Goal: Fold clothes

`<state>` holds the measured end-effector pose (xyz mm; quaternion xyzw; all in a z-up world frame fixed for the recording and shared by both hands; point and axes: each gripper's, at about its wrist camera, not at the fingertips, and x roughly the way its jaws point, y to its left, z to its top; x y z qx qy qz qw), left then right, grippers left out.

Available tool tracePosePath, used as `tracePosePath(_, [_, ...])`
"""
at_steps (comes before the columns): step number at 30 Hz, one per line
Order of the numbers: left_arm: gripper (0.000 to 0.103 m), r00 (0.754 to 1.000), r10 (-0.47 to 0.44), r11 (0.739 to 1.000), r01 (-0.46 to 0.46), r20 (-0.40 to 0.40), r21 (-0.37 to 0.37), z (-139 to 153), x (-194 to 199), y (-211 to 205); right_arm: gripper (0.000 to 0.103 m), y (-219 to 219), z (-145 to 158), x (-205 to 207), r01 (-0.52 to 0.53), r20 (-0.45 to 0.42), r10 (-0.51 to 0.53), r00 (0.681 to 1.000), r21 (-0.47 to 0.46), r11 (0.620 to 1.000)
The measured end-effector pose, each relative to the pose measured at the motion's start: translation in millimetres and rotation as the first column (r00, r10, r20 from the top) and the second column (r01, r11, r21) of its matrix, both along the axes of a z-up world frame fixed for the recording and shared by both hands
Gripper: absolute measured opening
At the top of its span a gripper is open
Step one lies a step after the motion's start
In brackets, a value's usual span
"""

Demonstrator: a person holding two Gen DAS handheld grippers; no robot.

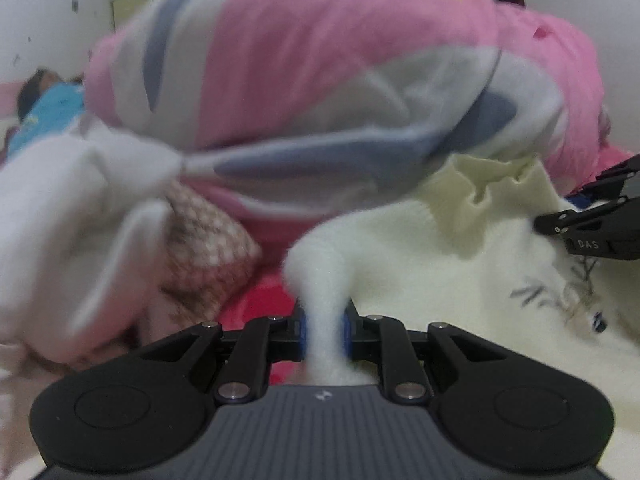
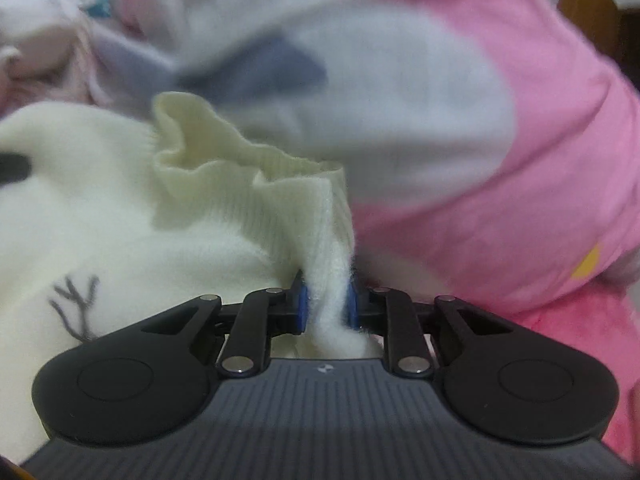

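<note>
Both sets of jaws are squeezed tight on the fuzzy cream knitted sweater (image 2: 100, 216). It spreads out between them, in front of a big pink, white and blue blanket (image 1: 320, 80). Left gripper (image 1: 323, 332) pinches a fluffy fold. Right gripper (image 2: 326, 306) pinches cloth just below the ribbed collar (image 2: 224, 160).

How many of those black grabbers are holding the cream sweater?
2. The left gripper pinches a fold of the sweater; the right gripper pinches it below the ribbed collar.
</note>
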<state>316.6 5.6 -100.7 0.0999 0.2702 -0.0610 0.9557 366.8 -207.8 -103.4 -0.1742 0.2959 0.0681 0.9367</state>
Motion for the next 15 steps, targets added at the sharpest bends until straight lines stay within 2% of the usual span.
tracePosePath(5, [0.029, 0.996, -0.001, 0.999, -0.003, -0.089, -0.047, -6, 9, 4, 0.025, -7, -4, 13, 0.026, -0.046, -0.025, 0.999, 0.029, 0.999])
tracePosePath(6, [0.042, 0.995, 0.003, 0.998, -0.010, -0.102, -0.067, -4, 8, 8, 0.026, -9, -3, 13, 0.027, -0.052, -0.026, 0.998, 0.031, 0.999])
tracePosePath(7, [0.058, 0.992, 0.014, 0.995, -0.027, -0.126, -0.098, 0, 7, 14, 0.031, -10, 1, 11, 0.027, -0.054, -0.025, 0.998, 0.033, 0.999])
tracePosePath(9, [0.077, 0.985, 0.031, 0.983, -0.061, -0.169, -0.173, 12, -3, 30, 0.050, -16, 11, 3, 0.029, -0.056, -0.026, 0.998, 0.040, 0.999])
tracePosePath(10, [0.079, 0.984, 0.031, 0.976, -0.068, -0.176, -0.208, 20, -11, 38, 0.063, -20, 18, -7, 0.031, -0.048, -0.029, 0.998, 0.047, 0.998])
tracePosePath(11, [0.080, 0.986, 0.023, 0.970, -0.062, -0.165, -0.236, 29, -23, 45, 0.070, -24, 25, -17, 0.032, -0.036, -0.030, 0.999, 0.055, 0.998])
tracePosePath(13, [0.089, 0.990, 0.009, 0.956, -0.050, -0.142, -0.289, 48, -48, 60, 0.080, -36, 44, -50, 0.022, 0.005, -0.022, 1.000, 0.083, 0.996])
tracePosePath(15, [0.092, 0.992, -0.001, 0.946, -0.039, -0.122, -0.322, 64, -74, 73, 0.085, -51, 57, -96, 0.028, 0.018, -0.032, 0.999, 0.163, 0.986])
